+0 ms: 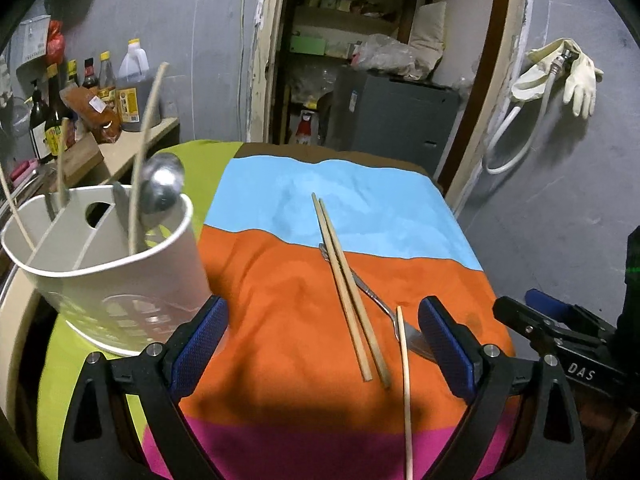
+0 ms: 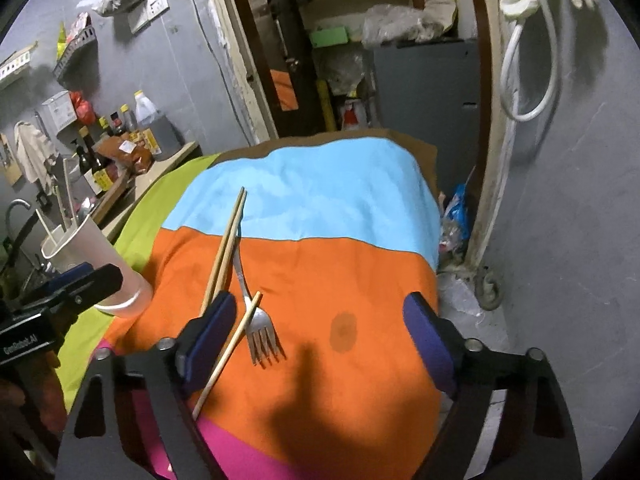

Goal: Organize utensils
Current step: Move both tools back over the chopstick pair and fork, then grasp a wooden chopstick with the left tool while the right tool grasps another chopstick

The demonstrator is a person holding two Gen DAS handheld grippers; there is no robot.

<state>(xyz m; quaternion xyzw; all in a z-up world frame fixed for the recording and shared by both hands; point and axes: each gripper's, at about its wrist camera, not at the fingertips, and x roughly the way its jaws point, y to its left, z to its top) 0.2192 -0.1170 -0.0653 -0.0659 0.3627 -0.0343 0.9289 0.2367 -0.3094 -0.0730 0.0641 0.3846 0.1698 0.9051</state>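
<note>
Two chopsticks (image 1: pixel 347 292) lie lengthwise, crossing the fork (image 2: pixel 256 312).

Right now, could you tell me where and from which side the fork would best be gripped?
Probably grip the fork at its neck just behind the tines, from above, jaws across the thin handle. The pair of chopsticks crosses its far end, and a single chopstick lies against the left of the neck.

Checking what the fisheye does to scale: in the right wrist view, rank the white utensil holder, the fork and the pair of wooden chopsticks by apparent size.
1. White utensil holder, bulkiest.
2. Pair of wooden chopsticks, longest but thin.
3. Fork, though nearer the camera, so unsure.
</note>
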